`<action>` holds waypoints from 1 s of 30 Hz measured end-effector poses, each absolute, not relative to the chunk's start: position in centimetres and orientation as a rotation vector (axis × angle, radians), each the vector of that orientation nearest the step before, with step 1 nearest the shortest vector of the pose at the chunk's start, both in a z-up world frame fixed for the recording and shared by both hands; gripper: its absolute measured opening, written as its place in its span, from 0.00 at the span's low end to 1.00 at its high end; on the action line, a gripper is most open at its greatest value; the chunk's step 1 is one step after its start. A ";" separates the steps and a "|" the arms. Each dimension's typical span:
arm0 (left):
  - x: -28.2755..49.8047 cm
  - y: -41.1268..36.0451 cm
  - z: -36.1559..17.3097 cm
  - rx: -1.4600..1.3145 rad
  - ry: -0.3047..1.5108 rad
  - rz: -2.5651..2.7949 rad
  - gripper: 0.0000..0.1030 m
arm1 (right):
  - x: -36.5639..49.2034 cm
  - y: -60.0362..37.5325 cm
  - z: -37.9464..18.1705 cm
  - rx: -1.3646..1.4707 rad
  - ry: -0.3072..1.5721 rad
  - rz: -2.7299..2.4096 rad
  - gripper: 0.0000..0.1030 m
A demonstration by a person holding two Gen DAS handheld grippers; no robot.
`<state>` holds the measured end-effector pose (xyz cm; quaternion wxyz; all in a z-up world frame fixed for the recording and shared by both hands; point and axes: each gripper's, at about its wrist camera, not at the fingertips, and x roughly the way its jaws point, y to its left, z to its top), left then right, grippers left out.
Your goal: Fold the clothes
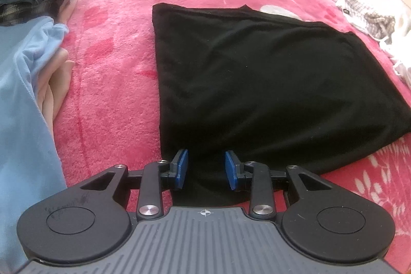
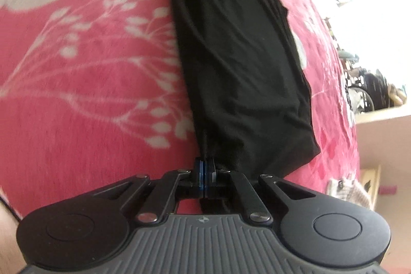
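Left tongs (image 1: 206, 168), parted, straddle the folded black cloth garment (image 1: 257, 84) on the pink fleece bed blanket (image 1: 110, 94); right tongs (image 2: 204, 171), closed, apparently pinch its edge.

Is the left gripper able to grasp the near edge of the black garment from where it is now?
Probably yes: the left gripper is open with the black garment edge between its jaws, nothing blocking.
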<state>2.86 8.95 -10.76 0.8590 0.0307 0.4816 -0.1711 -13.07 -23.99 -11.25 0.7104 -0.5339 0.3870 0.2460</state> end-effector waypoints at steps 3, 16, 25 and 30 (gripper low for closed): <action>3.0 9.0 -10.8 0.067 1.014 -0.367 0.31 | -13.6 -24.5 -11.9 -1.254 0.858 0.551 0.00; 2.8 9.2 -10.9 0.072 1.005 -0.394 0.31 | -13.6 -27.2 -11.2 -1.183 0.901 0.507 0.01; 2.8 9.4 -10.8 0.055 1.007 -0.403 0.31 | -8.8 -26.1 -8.4 -0.776 0.883 0.465 0.01; 2.9 9.8 -11.0 0.041 1.000 -0.420 0.31 | -8.2 -30.7 -11.0 -0.731 1.076 0.376 0.00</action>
